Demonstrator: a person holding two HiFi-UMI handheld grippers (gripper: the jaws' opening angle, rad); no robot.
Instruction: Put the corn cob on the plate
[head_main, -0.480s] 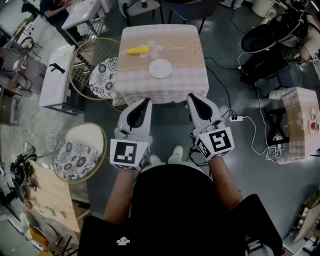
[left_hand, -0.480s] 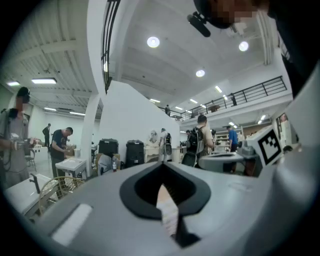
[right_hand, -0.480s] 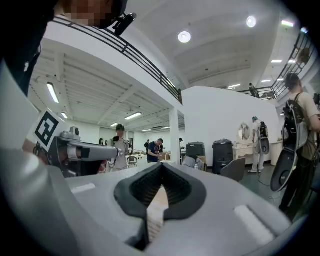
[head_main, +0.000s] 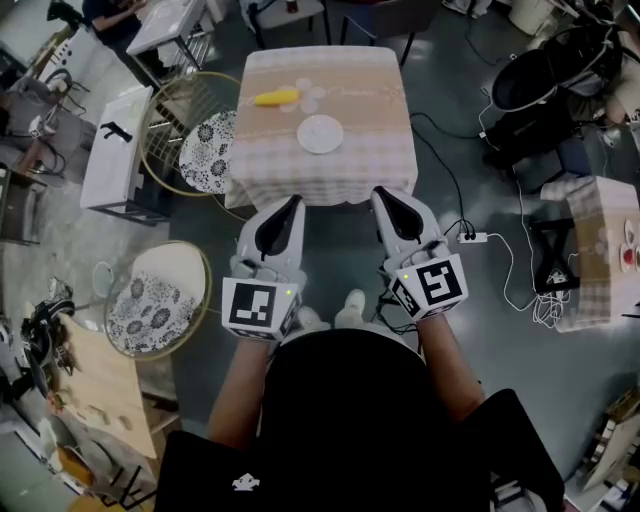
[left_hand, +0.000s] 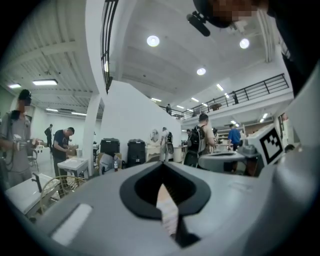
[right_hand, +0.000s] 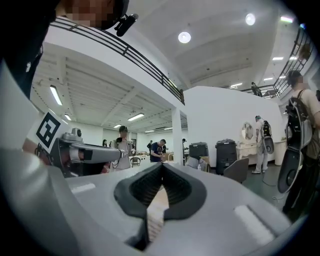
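Yellow corn cob (head_main: 276, 98) and plate (head_main: 320, 134) appear only overhead (left gripper (head_main: 294, 203), right gripper (head_main: 380, 195): jaws closed, empty).

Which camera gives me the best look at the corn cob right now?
The head view: the corn cob lies unobstructed on the table, apart from the plate. Both gripper views look level across the room and show no cob.

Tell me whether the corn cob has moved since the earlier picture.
No. The corn cob lies at the same spot up-left of the white plate, apart from it.
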